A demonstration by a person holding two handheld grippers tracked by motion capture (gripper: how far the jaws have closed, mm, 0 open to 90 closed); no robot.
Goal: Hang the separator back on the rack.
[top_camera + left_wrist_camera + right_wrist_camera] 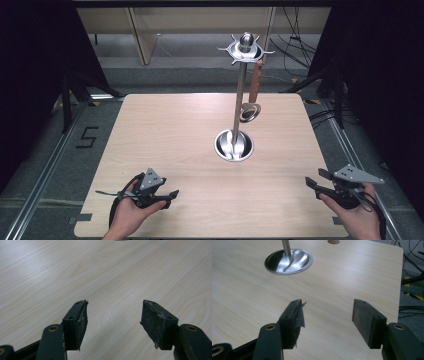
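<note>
— Both hand-held tools sit closest to us, at the near edge of the pale wood-grain table. Why so low and far apart?

— They look parked. The left gripper lies in an upturned hand by the near-left corner, and in the left gripper view its dark rubber pads stand wide apart over bare tabletop. Nothing is between them.

— And the other?

— The right gripper hovers at the near-right edge, released as well; its pads are spread, aimed toward the middle of the table.

— So what are they aimed at?

— Likely the tall polished steel utensil stand, whose round dished base rests right of the table's centre. A crown of hooks tops the pole.

— Is anything hanging there?

— One piece: a wooden-handled utensil with a small round metal head, hung from a hook on the far-right side so it dangles clear of the pole, its head above the tabletop.

— Well apart from both tools, then.

— Yes. My guess is the right one is better placed to reach it, since it already faces the stand.
</note>
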